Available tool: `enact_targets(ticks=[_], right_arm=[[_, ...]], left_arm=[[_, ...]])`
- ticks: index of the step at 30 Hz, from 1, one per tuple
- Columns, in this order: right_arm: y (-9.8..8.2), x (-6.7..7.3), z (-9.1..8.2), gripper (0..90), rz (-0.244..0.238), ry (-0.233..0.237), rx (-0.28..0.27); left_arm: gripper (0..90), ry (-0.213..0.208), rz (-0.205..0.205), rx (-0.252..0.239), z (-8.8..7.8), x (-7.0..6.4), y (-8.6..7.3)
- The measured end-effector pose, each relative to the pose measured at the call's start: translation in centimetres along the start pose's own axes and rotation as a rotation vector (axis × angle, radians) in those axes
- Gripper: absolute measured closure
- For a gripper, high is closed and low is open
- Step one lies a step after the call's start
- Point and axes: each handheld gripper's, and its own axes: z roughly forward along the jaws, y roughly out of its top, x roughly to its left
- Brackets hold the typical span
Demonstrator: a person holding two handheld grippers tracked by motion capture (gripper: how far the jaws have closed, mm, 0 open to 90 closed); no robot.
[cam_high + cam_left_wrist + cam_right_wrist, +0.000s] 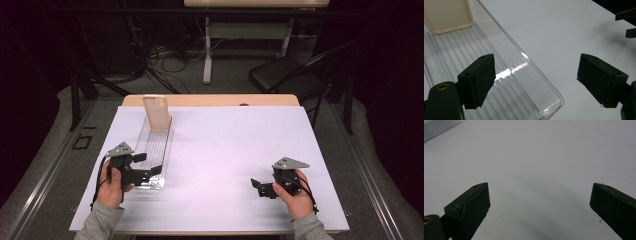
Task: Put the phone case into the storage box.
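Left gripper (150, 171) sits at the near end of the tray (156, 150), jaws wide apart with nothing between them; in the left gripper view (535, 80) one jaw hangs over the tray's ribbed floor, the other over bare table outside its long wall, so the jaws straddle that wall. Can't tell whether either jaw touches the tray. Tray is clear plastic, long and narrow, on the left part of the white table (235, 145); its walls are hard to trace in the high view, mostly glare and ribs. A cream phone case (156, 113) stands upright at the tray's far end, leaning slightly; in the left gripper view the case (447, 15) is cut off by the top edge, so just its lower rounded corner shows. Right gripper (259, 187) is well apart from the tray, on the opposite side of the table, jaws also spread and holding nothing; its own view (540, 202) shows plain table between them. A ribbed strip in that view's top left corner is too cropped to identify.
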Motion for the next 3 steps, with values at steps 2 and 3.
enact_targets(ticks=[2,3], right_arm=[[0.01,-0.03,-0.01,2.7,0.002,0.000,0.000],[0.01,-0.04,0.00,2.7,0.002,0.000,0.000]], left_arm=[[15.3,0.000,-0.002,-0.003,-0.03,0.02,0.01],[15.3,-0.002,-0.003,-0.003,-0.04,0.03,0.02]])
